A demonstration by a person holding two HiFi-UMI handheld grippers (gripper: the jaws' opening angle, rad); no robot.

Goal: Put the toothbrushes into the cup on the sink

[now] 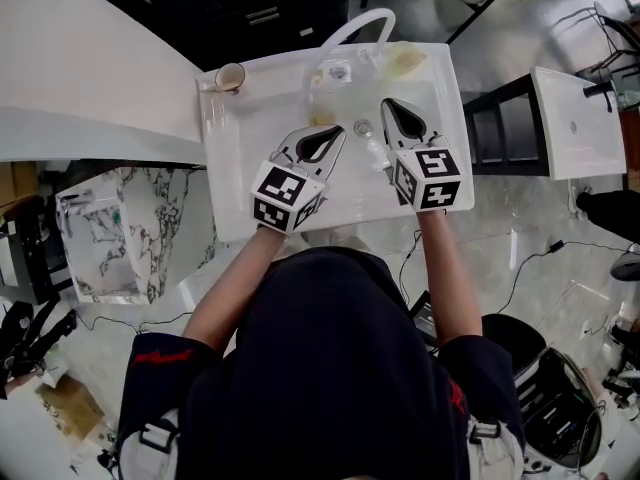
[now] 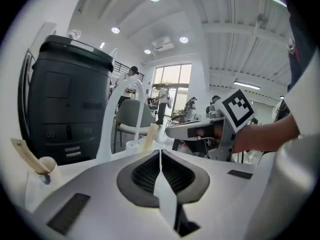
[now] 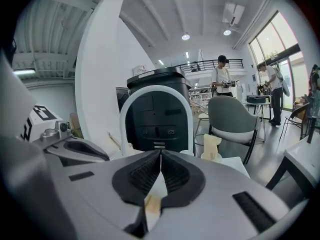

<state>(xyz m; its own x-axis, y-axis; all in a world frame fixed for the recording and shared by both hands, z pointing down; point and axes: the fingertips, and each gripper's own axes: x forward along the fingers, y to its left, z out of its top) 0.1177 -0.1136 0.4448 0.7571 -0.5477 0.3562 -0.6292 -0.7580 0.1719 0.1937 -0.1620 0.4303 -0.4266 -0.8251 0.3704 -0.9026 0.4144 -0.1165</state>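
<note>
Only right gripper view shows tan piece behind shut fingers.

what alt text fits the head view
Seen from above, a person holds two shut tools, the left tool and the right tool, over a white sink. A cup stands on its far left corner, near a curved tap.
</note>
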